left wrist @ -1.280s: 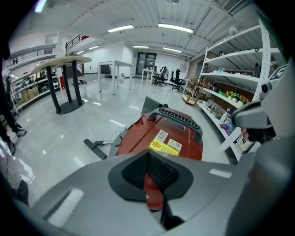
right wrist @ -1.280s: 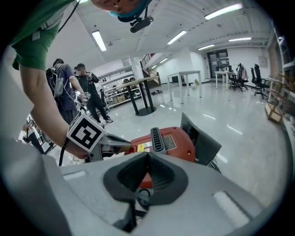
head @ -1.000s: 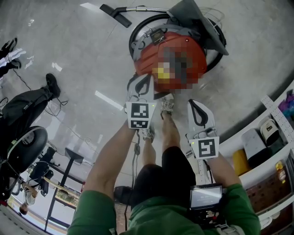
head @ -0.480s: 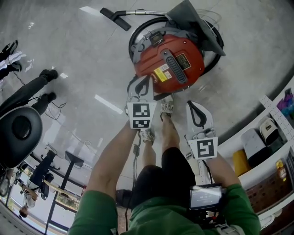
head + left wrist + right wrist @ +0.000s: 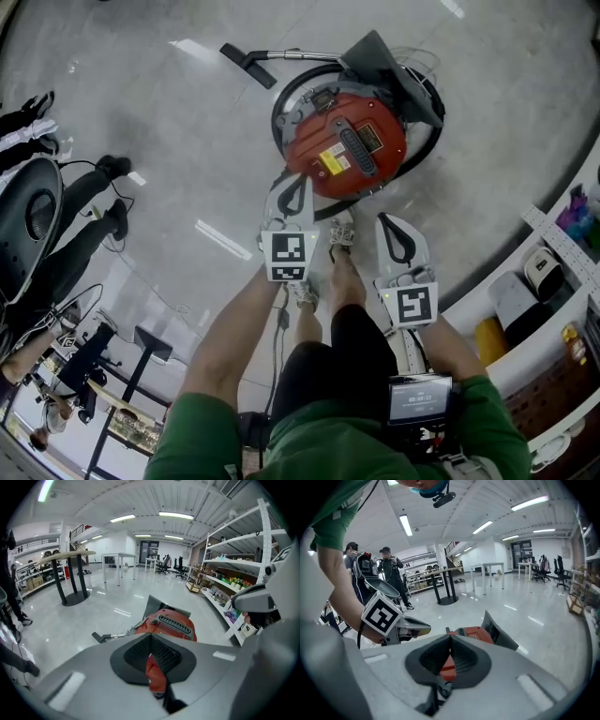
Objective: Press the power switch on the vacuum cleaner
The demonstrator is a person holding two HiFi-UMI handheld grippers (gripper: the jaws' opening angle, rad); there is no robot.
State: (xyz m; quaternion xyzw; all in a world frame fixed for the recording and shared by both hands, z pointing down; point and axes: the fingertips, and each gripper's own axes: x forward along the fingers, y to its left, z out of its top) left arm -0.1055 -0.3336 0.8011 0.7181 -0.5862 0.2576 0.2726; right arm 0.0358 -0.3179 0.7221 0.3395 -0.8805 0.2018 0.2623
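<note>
Round red vacuum cleaner [image 5: 375, 155], black-ribbed top

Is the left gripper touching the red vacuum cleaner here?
Apart. The right gripper view shows the left gripper held in the air, with bare floor between its tip and the vacuum cleaner.

No text reads clearly. Vacuum [image 5: 347, 145], upper centre of head view: yellow label [image 5: 330, 161] and dark label [image 5: 371, 141] on its red top, print too small. Black-and-white square marker on left cube [image 5: 288, 256] and on right cube [image 5: 414, 305], mid frame: patterns only, no letters. Left cube's marker also shows at left of right gripper view. Screen [image 5: 419, 400], bottom centre, has light characters, blurred, unreadable. Shelf boxes [image 5: 514, 298] at right: nothing legible.
</note>
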